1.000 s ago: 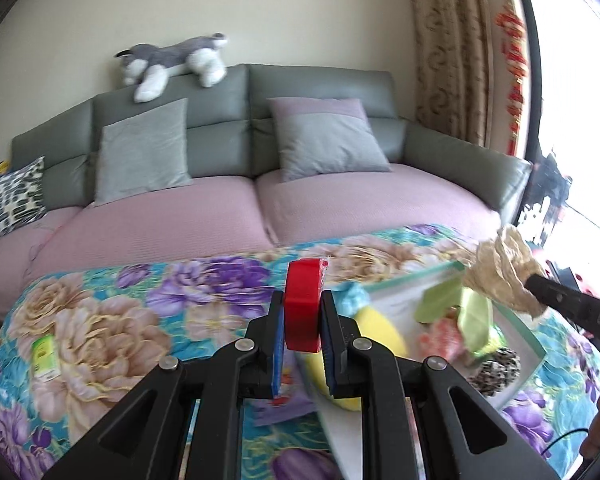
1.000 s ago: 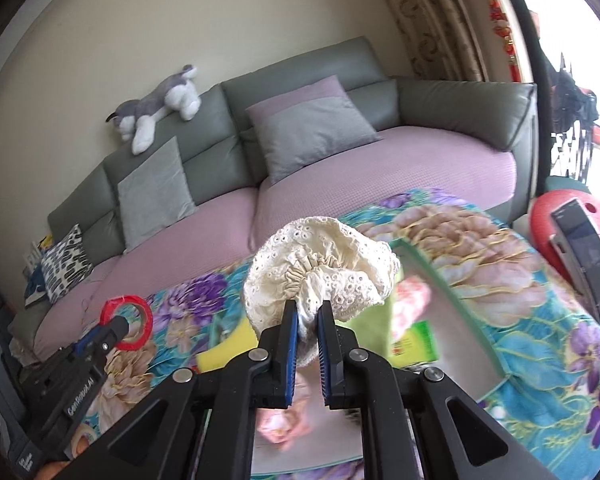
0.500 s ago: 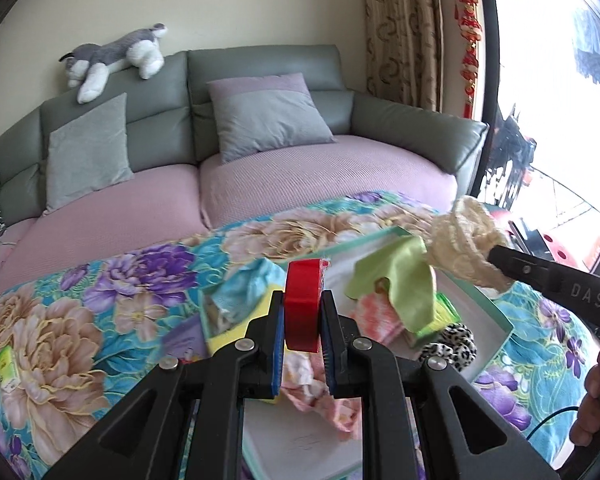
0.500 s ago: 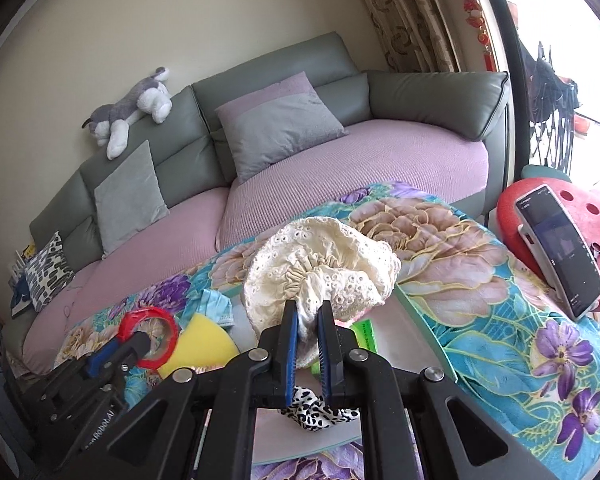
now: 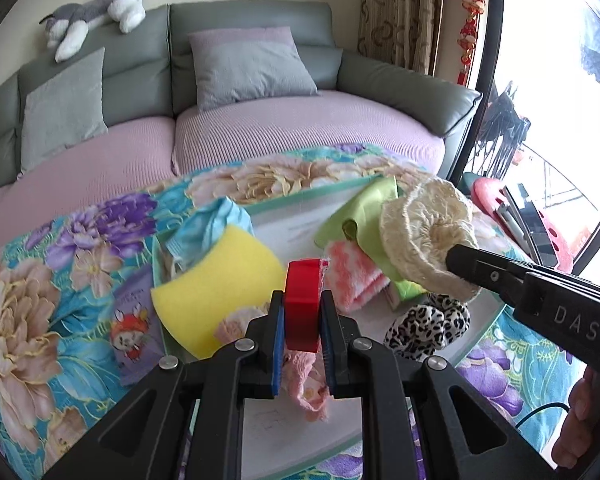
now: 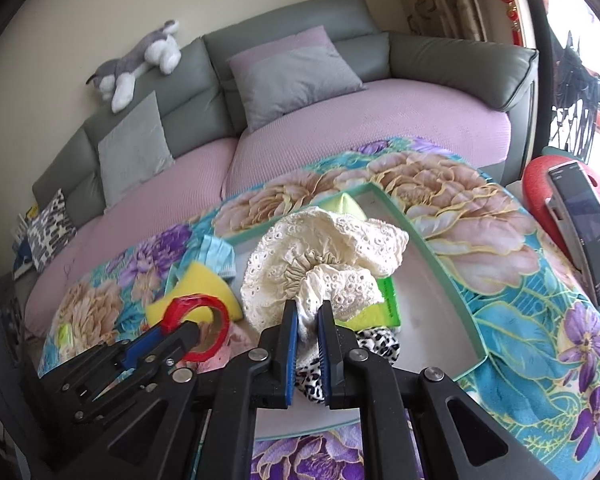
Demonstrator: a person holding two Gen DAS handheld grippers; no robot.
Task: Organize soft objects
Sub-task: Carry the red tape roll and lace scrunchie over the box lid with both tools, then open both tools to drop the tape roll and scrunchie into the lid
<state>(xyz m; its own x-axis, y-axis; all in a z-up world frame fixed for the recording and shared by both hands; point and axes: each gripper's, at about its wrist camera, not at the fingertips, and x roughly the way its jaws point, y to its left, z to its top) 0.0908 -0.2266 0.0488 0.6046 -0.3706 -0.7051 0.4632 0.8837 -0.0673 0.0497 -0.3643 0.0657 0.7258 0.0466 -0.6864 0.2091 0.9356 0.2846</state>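
Two grippers loaded over tray [image 5: 328, 188] at frame centre: left gripper [image 5: 302, 320] clenched on red tape roll [image 5: 302, 304], right gripper [image 6: 307, 332] pinching cream lace cloth [image 6: 324, 256]. Step: carrying to tray. Next, likely: lower, release inside rim.

My left view: sponge [image 5: 216, 280] in the tray [image 5: 300, 204] at nine o'clock, folded cloth [image 5: 364, 216] at two, sofa [image 5: 260, 128] behind at twelve.

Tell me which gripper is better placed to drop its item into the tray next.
Probably the right gripper: its cream lace cloth hangs over open tray floor. The left gripper holds the red tape ring above the crowded yellow sponge side.
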